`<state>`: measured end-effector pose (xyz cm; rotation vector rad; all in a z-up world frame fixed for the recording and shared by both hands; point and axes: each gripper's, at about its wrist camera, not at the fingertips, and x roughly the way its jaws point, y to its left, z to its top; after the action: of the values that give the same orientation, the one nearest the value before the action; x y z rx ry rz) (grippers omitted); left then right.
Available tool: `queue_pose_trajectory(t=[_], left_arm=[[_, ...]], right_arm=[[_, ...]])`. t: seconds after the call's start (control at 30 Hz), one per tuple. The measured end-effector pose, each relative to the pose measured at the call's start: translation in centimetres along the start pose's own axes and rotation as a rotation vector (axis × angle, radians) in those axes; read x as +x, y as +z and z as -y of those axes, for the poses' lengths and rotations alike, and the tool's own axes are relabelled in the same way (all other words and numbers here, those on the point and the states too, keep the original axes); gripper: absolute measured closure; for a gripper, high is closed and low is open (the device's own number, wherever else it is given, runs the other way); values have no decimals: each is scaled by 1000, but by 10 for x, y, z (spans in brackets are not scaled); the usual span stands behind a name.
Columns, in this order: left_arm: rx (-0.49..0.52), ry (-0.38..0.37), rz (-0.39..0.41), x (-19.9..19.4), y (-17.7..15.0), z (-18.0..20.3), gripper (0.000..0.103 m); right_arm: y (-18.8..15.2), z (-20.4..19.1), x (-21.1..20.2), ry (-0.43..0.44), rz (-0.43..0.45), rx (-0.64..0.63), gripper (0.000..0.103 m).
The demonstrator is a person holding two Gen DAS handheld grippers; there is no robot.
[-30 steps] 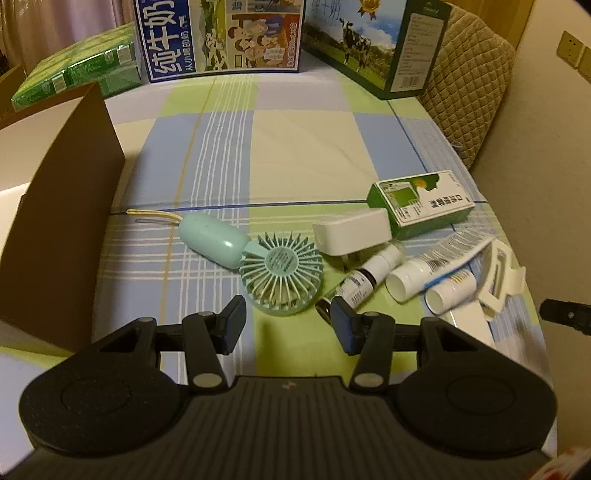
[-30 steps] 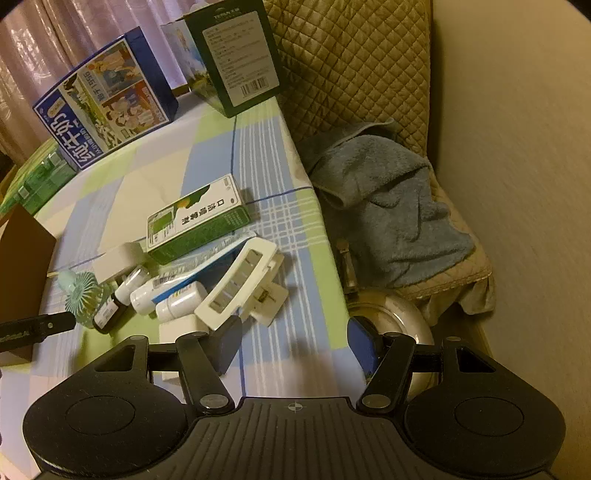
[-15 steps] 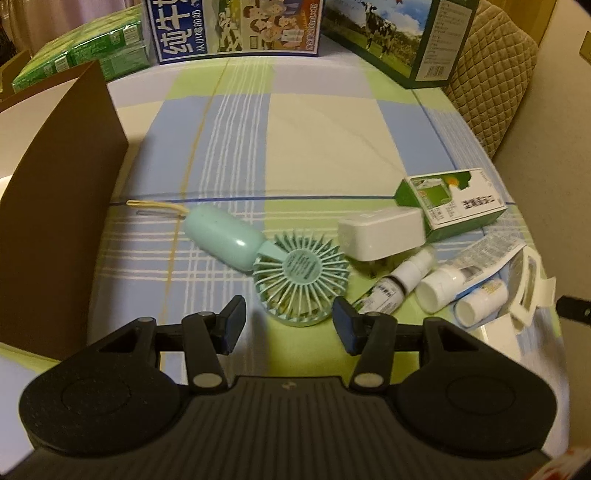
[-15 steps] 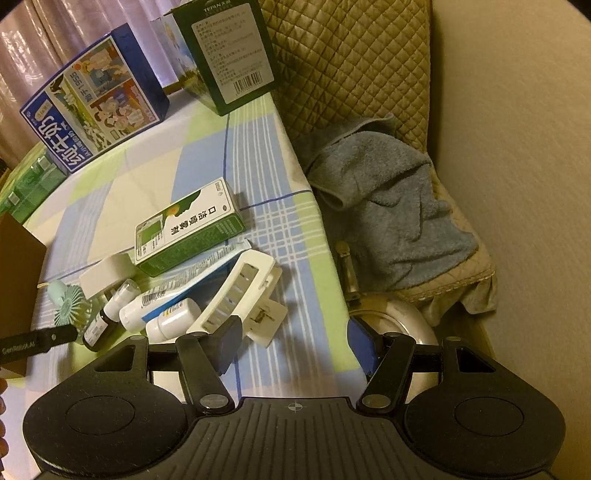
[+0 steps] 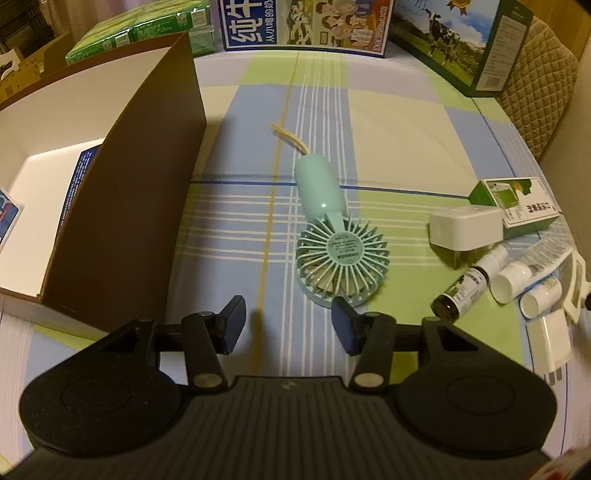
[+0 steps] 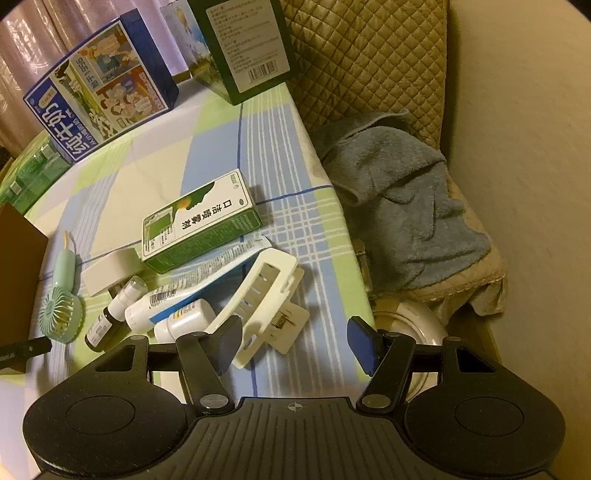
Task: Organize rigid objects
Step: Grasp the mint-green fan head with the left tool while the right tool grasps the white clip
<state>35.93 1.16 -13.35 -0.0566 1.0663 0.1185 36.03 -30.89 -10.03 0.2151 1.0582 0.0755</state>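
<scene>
A mint handheld fan (image 5: 334,236) lies flat on the checked tablecloth, its head just ahead of my open, empty left gripper (image 5: 288,321); it also shows in the right wrist view (image 6: 61,302). To its right lie a white charger (image 5: 467,229), a green and white carton (image 6: 199,219), a dark dropper bottle (image 5: 467,290), white bottles (image 5: 517,277) and a white hair claw clip (image 6: 260,291). My right gripper (image 6: 295,341) is open and empty, just in front of the clip.
A brown open box (image 5: 122,206) with a white inside stands at the left. Milk cartons (image 5: 303,22) and green packs (image 5: 136,31) line the table's far edge. A quilted chair with a grey towel (image 6: 402,206) stands off the table's right edge.
My left gripper has swung to the left, so the fan sits nearer the middle of its view and the brown box looms larger. My right gripper has moved forward a little toward the clip.
</scene>
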Motion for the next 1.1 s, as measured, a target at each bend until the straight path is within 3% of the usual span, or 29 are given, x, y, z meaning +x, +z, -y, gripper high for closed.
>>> queue_pose_trajectory(t=[0.27,0.5,0.6,0.83,1.1], left_arm=[[27,-62,43,-18,8,9,50],[52,-64,38,-3,23,24,48],[58,-59,26,5,28,27,43],[84,-35,-15,30,33,34,42],[105,-51,0,38,30,31,43]], right_arm=[[5,-5,13,-24,-1,23,44],[12,-10,17,-52,-1,-54,75],[15,-5,21,-64,-10,-69,75],[16,0,23,-31,-23,-39,74],[12,-1,27,-43,-25,-45,73]])
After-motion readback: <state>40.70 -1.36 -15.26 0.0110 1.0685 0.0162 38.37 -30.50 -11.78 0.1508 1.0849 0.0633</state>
